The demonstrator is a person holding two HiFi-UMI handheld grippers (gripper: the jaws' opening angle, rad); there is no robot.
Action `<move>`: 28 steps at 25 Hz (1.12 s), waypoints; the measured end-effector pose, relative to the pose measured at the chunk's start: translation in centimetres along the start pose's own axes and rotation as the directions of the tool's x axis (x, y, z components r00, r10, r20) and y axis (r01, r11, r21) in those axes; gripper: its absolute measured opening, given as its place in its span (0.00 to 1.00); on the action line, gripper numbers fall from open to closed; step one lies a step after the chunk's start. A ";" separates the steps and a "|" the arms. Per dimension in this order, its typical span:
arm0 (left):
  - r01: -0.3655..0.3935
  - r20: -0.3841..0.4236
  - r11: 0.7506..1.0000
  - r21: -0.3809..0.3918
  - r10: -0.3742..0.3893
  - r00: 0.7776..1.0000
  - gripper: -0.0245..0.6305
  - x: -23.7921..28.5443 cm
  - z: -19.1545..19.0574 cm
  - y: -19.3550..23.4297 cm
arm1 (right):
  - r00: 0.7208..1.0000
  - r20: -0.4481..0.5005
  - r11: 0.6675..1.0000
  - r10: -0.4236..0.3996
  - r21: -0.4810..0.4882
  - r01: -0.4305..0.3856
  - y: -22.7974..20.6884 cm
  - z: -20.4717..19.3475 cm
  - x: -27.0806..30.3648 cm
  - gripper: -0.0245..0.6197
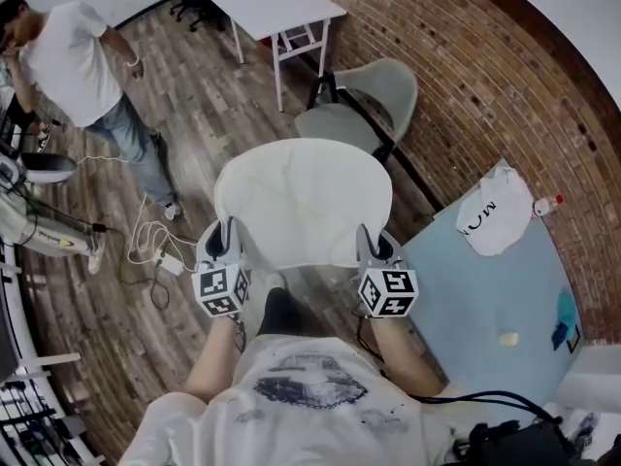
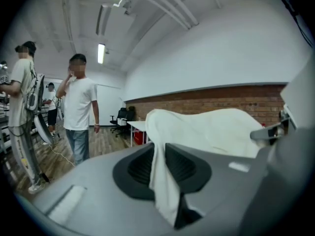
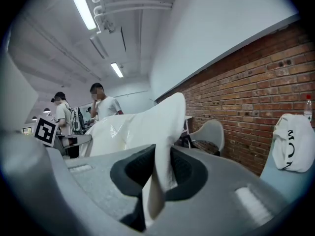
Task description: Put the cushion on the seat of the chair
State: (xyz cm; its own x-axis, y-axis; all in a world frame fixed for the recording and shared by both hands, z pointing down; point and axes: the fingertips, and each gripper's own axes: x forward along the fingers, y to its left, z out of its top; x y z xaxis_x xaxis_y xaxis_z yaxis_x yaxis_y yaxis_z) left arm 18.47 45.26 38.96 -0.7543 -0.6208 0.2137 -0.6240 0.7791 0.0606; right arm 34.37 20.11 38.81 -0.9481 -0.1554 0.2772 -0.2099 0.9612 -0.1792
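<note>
- A white cushion (image 1: 303, 202) is held up in front of the person, spread between the two grippers; it is seen from above in the head view.
- The left gripper (image 1: 225, 239) is clamped on the cushion's near left corner. In the left gripper view, a fold of the white cover is pinched between the dark pads (image 2: 140, 168) and hangs down past them.
- The right gripper (image 1: 375, 246) is clamped on the near right corner. In the right gripper view, the cover is likewise nipped between the jaws, and the corner rises in a peak above them.
- The bulk of the cushion lies beyond both grippers, away from the person, with its near edge stretched from one grip to the other.
- A grey chair (image 1: 374, 105) is seen just past the cushion's far edge, beside a brick wall (image 1: 466, 76). Its seat is bare and the cushion is not resting on it.
- A white table (image 1: 277, 8) is placed farther back on the wooden floor (image 1: 209, 115).
- A blue table (image 1: 485, 299) is seen to the person's right, with a white bag (image 1: 497, 212) lying on it and a small bottle (image 1: 546, 205) next to the bag.
- A bystander in a white T-shirt (image 1: 82, 66) is pictured standing well to the left, apart from the cushion and the chair.
- White cables (image 1: 150, 241) are strewn on the floor near the left gripper's side.
</note>
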 end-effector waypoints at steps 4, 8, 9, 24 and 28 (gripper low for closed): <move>0.060 -0.019 0.998 0.000 -0.060 0.998 0.13 6.1 1.5 4.1 | 0.998 -0.015 0.998 -0.056 0.013 0.056 1.3 1.4 6.0 0.11; 0.123 -0.024 0.992 0.012 -0.122 0.992 0.13 11.6 3.2 7.2 | 0.993 -0.004 0.993 -0.117 0.034 0.117 2.5 3.1 10.9 0.11; 0.136 -0.021 0.991 0.015 -0.135 0.991 0.13 12.8 3.7 7.9 | 0.992 0.002 0.991 -0.130 0.038 0.130 2.7 3.5 11.9 0.11; 0.260 -0.067 0.964 0.052 -0.256 0.964 0.13 30.2 5.8 9.2 | 0.967 0.001 0.961 -0.255 0.108 0.253 -2.3 5.9 23.9 0.11; 0.294 -0.097 0.953 0.067 -0.287 0.953 0.13 36.6 6.2 7.5 | 0.959 -0.011 0.949 -0.284 0.141 0.283 -6.0 6.4 27.8 0.11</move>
State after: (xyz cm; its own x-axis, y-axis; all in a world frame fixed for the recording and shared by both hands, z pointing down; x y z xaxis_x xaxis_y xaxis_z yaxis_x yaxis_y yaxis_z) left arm -15.04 27.86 41.19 -0.5199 -0.8069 0.2805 -0.8305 0.5542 0.0550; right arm 7.72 8.53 41.60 -0.8467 -0.4200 0.3267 -0.5012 0.8356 -0.2248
